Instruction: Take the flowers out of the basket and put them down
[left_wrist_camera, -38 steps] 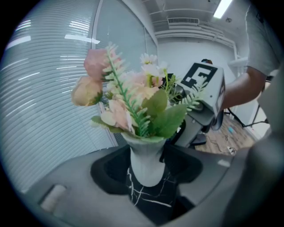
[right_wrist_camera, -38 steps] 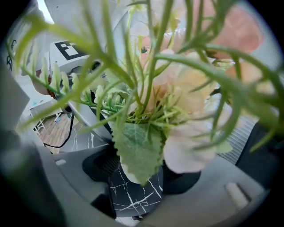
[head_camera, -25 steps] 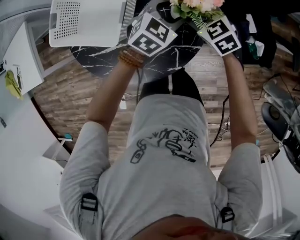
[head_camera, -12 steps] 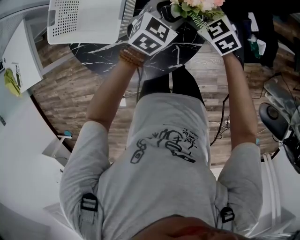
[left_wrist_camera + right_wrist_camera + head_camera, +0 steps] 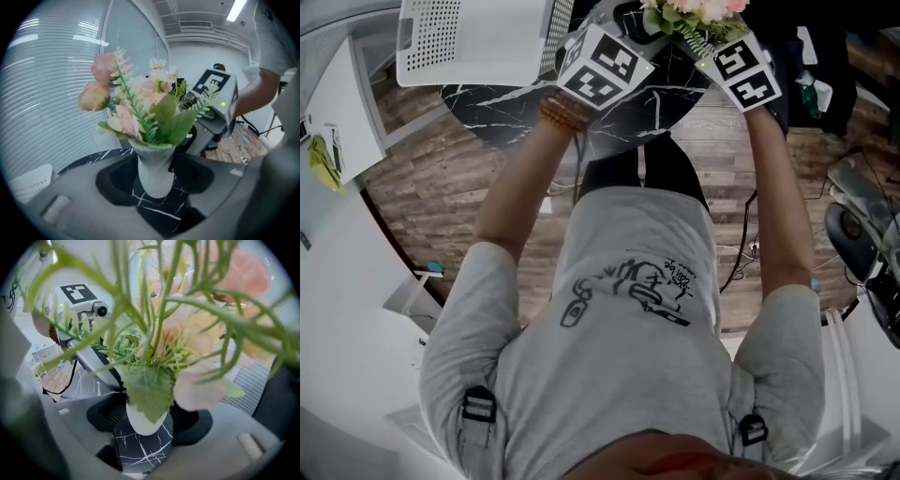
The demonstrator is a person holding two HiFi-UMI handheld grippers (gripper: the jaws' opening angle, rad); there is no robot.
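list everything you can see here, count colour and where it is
flowers: one bunch, pink and cream with green leaves, in the vase
vase: one, white, over the table, between both grippers' jaws
basket: one, white, perforated, at the table's left
table: one, round, black with white veins, in front of the person
floor: brown wood planks, under the table
t-shirt: one, grey with a black print, on the person
left gripper: one, grey with a black-and-white marker cube, jaws closed on the vase
right gripper: one, the same colours, jaws closed on the vase from the opposite side
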